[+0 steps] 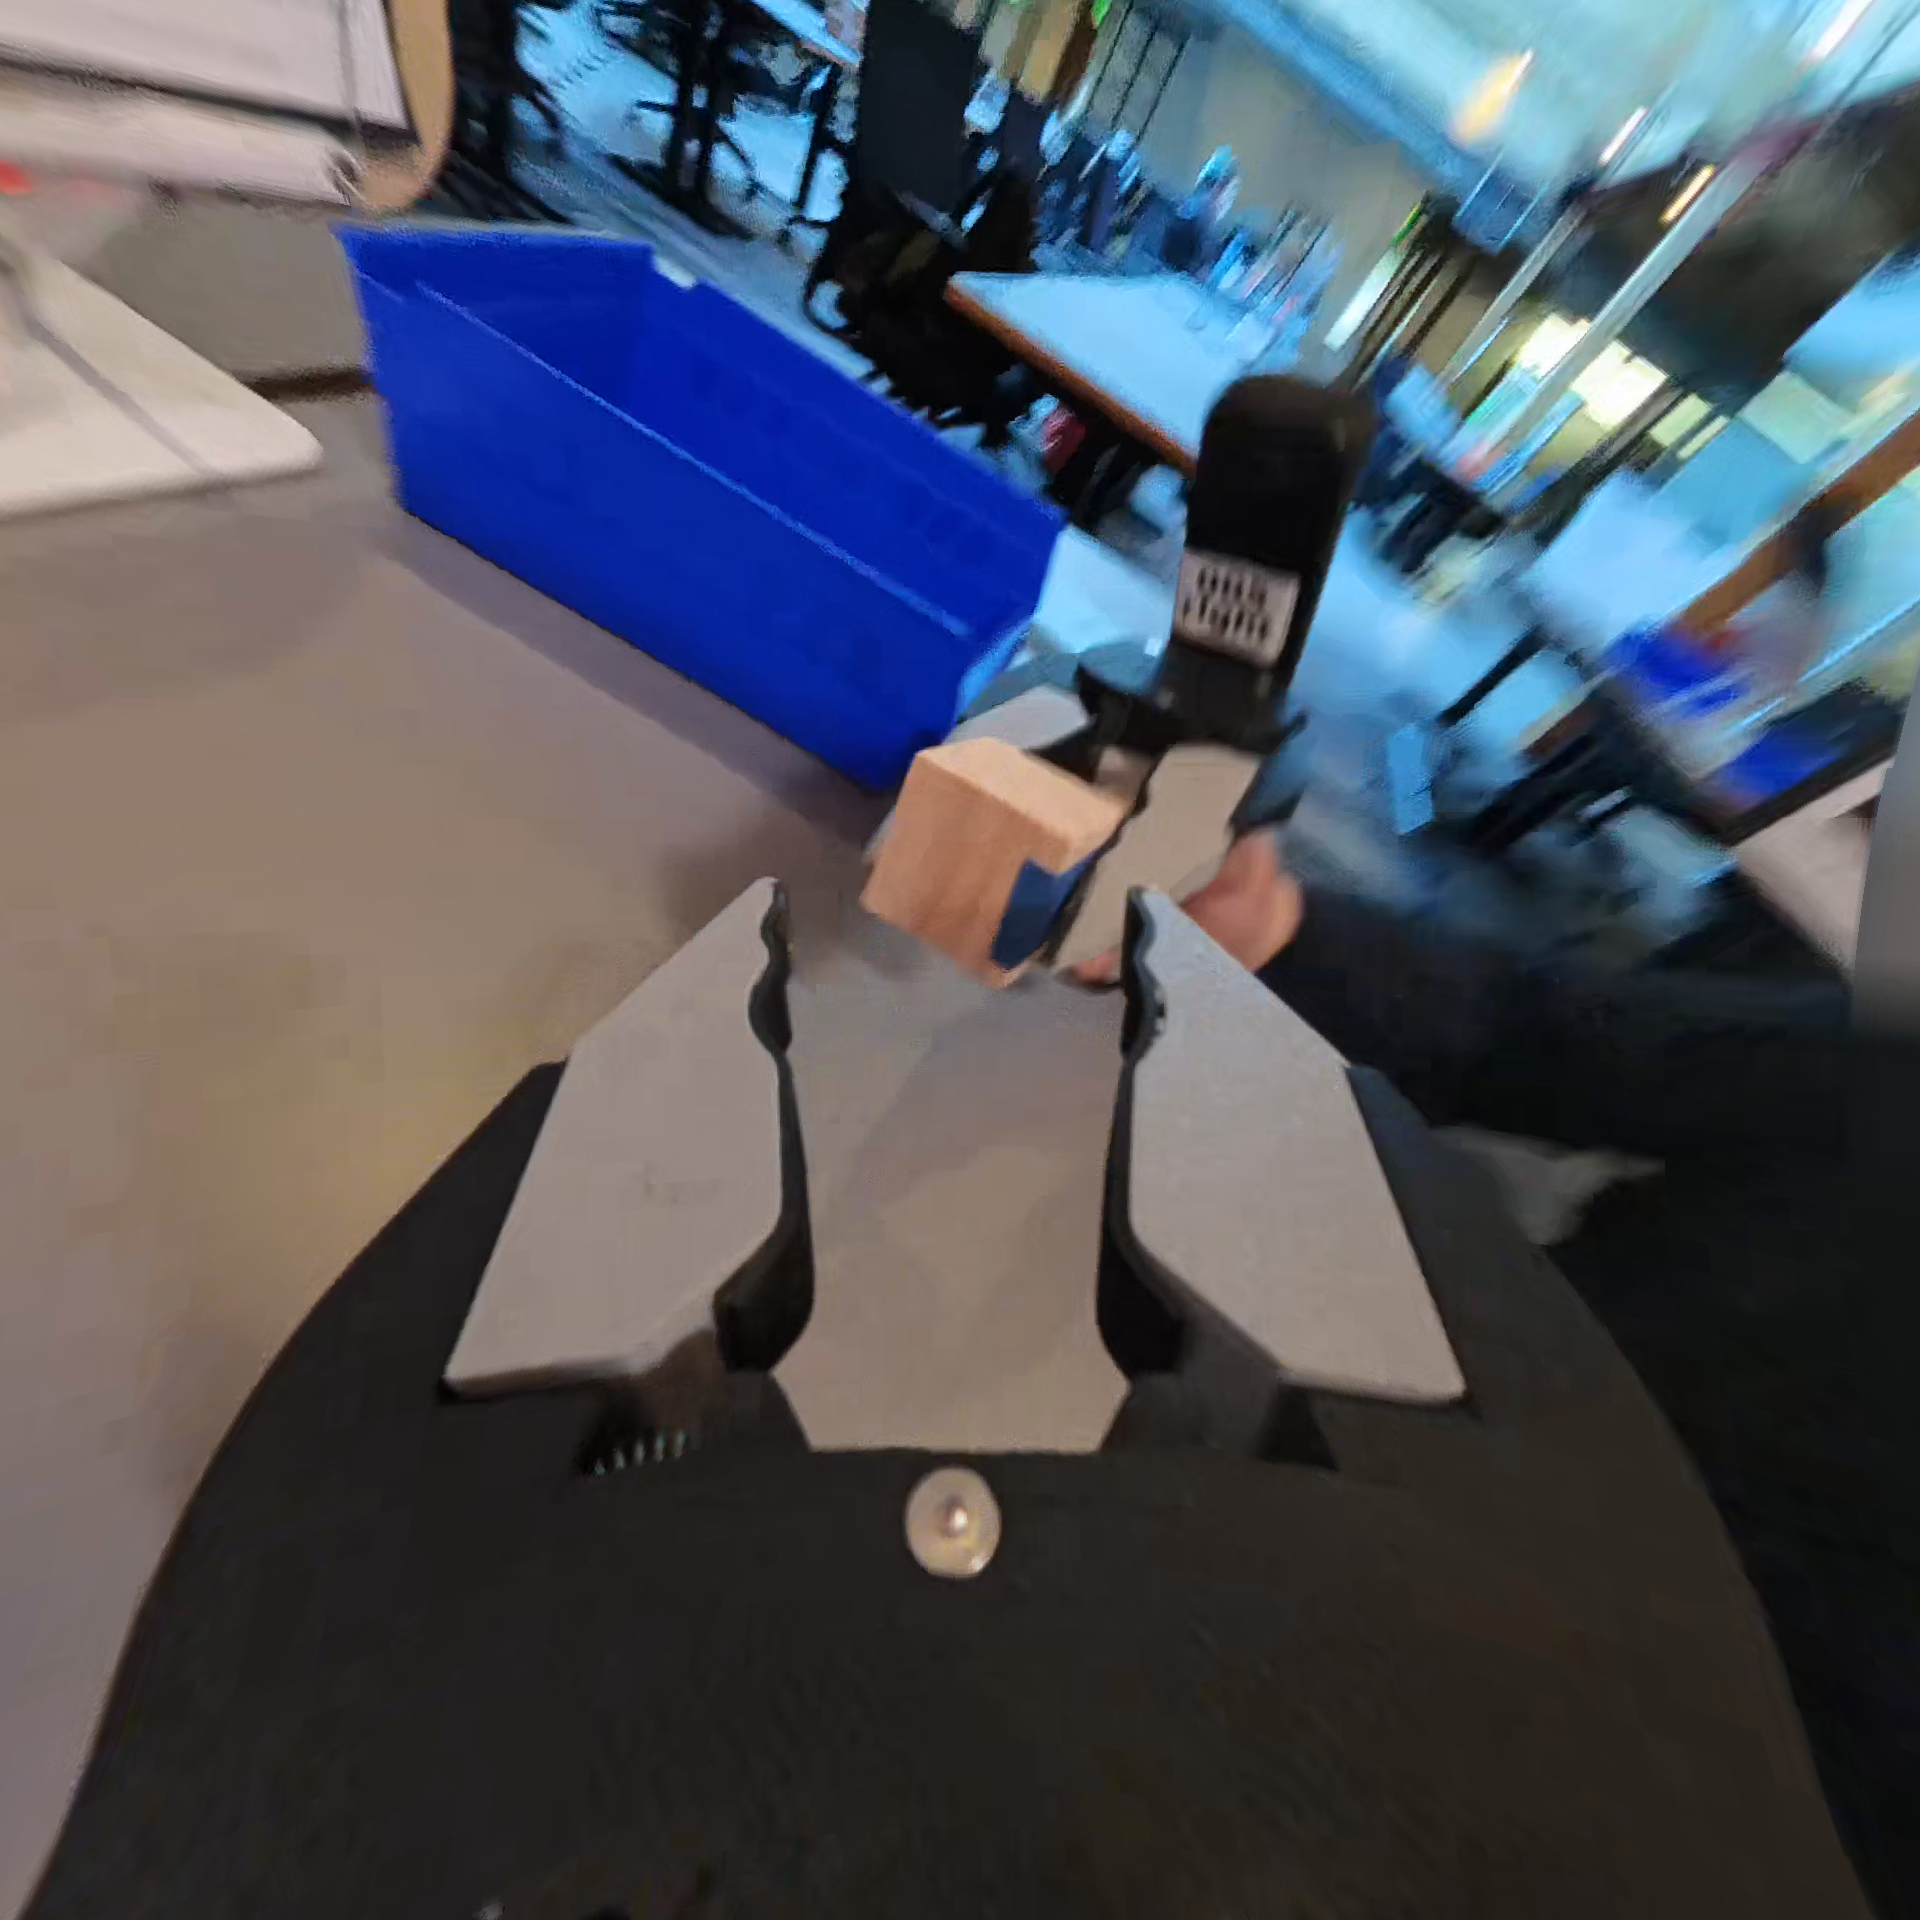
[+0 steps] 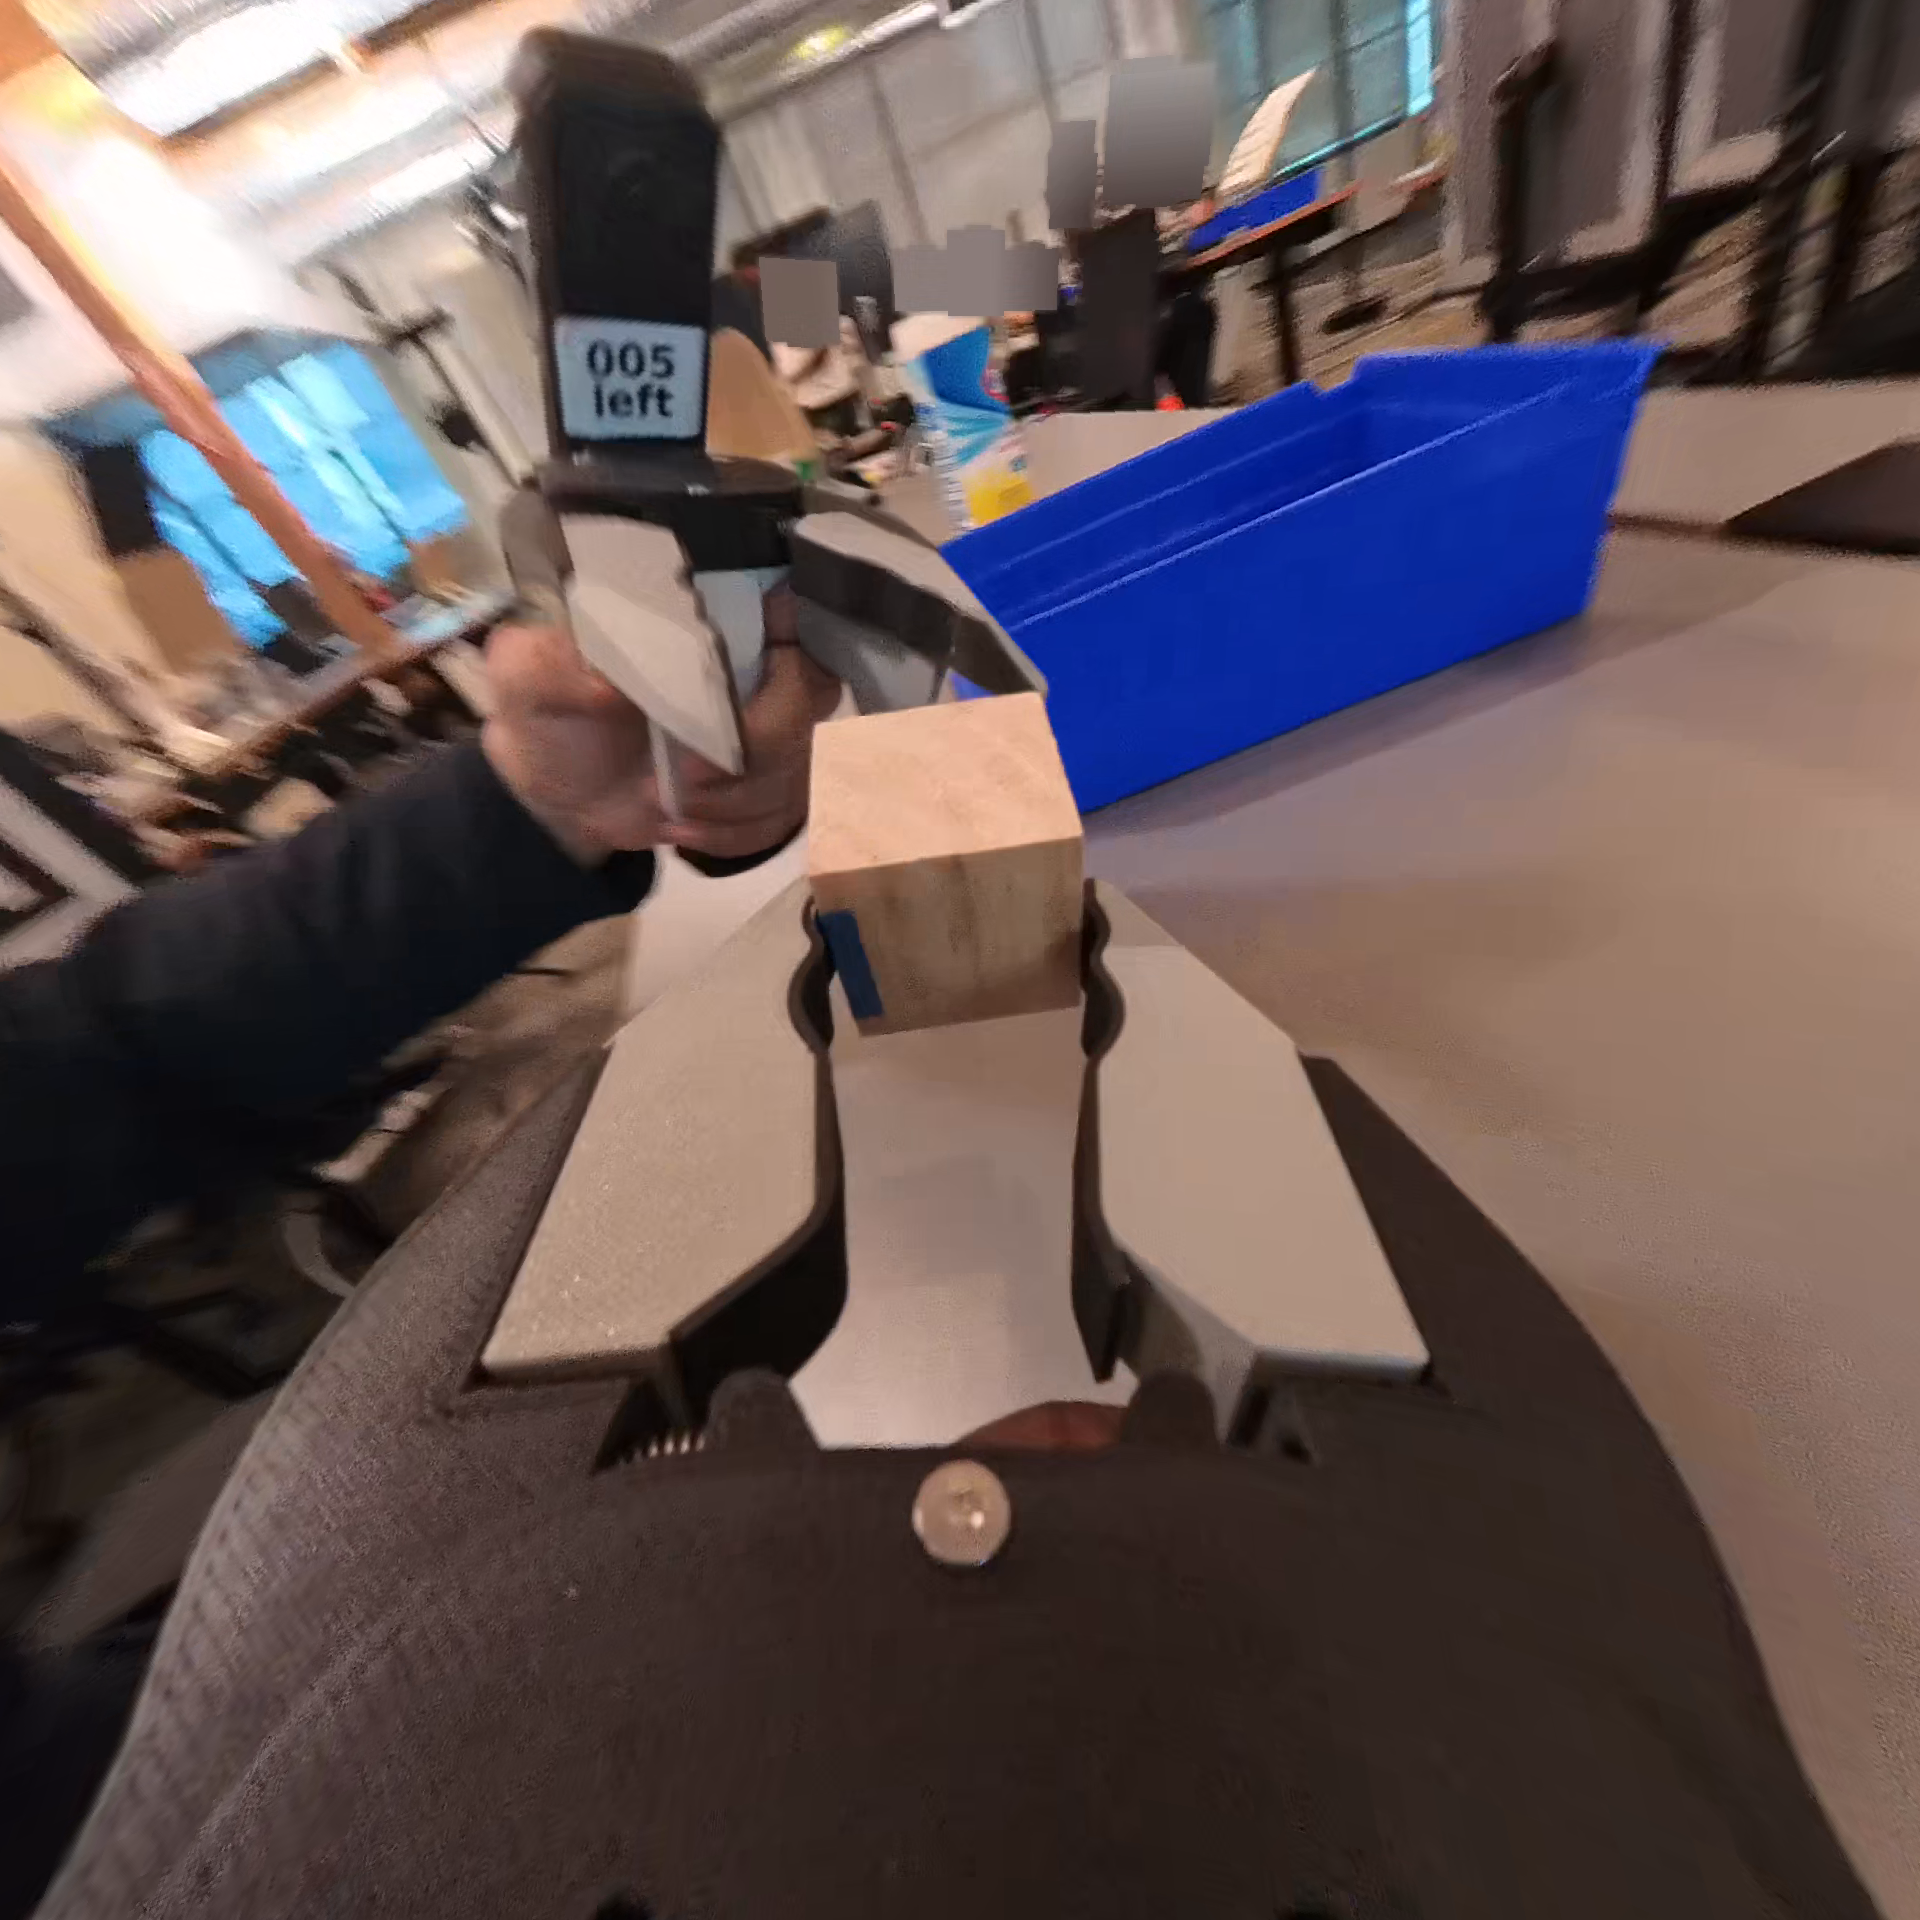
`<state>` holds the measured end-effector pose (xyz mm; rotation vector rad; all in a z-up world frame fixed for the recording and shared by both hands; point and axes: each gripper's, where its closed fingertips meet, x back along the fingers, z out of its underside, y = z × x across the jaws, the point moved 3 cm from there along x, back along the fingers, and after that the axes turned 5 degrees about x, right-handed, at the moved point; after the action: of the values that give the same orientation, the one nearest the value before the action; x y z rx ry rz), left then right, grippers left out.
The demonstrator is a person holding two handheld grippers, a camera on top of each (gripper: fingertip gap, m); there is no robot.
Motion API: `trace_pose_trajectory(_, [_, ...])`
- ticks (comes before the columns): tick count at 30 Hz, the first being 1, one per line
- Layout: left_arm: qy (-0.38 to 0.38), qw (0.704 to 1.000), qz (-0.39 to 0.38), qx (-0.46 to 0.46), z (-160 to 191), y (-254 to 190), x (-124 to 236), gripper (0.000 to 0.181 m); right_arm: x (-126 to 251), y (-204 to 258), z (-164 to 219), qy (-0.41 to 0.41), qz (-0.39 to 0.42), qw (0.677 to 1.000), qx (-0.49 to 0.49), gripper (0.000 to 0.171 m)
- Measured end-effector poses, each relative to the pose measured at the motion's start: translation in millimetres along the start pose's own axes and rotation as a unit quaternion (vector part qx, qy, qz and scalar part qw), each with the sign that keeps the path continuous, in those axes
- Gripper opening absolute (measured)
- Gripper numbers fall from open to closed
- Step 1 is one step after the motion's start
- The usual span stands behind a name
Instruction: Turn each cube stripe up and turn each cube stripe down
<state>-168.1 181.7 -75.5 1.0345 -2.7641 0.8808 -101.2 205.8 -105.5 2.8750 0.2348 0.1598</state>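
Observation:
A pale wooden cube (image 2: 945, 862) with a blue tape stripe (image 2: 850, 961) on its left side sits between the tips of my right gripper (image 2: 951, 935), which is shut on it above the grey table (image 2: 1507, 935). In the left wrist view the same cube (image 1: 987, 857) hangs tilted in the right gripper (image 1: 1122, 883), with the stripe (image 1: 1039, 904) against a finger. My left gripper (image 1: 956, 925) is open and empty, its tips just short of the cube. It also shows in the right wrist view (image 2: 821, 665), open, behind and left of the cube.
A blue plastic bin (image 1: 675, 499) stands on the table behind the cube; it also shows in the right wrist view (image 2: 1330, 582). A person's hand (image 2: 592, 738) and dark sleeve (image 2: 260, 987) hold the left gripper. A wipes canister (image 2: 971, 426) stands behind the bin.

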Motion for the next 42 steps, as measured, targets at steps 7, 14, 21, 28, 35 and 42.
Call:
trace_pose_trajectory(7, [0.05, 0.925, -0.139, -0.35, 20, -14, 7, 0.069, 2, 16, -1, 0.003, -0.133, 0.985, -0.112, 0.043])
trace_pose_trajectory(14, [0.075, 0.879, -0.143, -0.448, 33, -26, -9, 0.058, 1, 24, 5, 0.012, -0.215, 0.956, -0.201, 0.043])
trace_pose_trajectory(21, [0.038, 0.851, -0.137, -0.506, 35, -40, -18, 0.046, -2, 33, 12, 0.036, -0.251, 0.941, -0.224, 0.044])
trace_pose_trajectory(28, [0.049, 0.868, -0.109, -0.482, 40, -44, -18, 0.047, -1, 42, 19, 0.059, -0.287, 0.923, -0.249, 0.043])
trace_pose_trajectory(35, [0.088, 0.874, -0.098, -0.468, 48, -42, -16, 0.048, -5, 47, 26, 0.08, -0.296, 0.918, -0.253, 0.042])
trace_pose_trajectory(42, [0.09, 0.894, -0.109, -0.425, 41, -33, -12, 0.048, -3, 33, 20, 0.051, -0.264, 0.928, -0.257, 0.04])
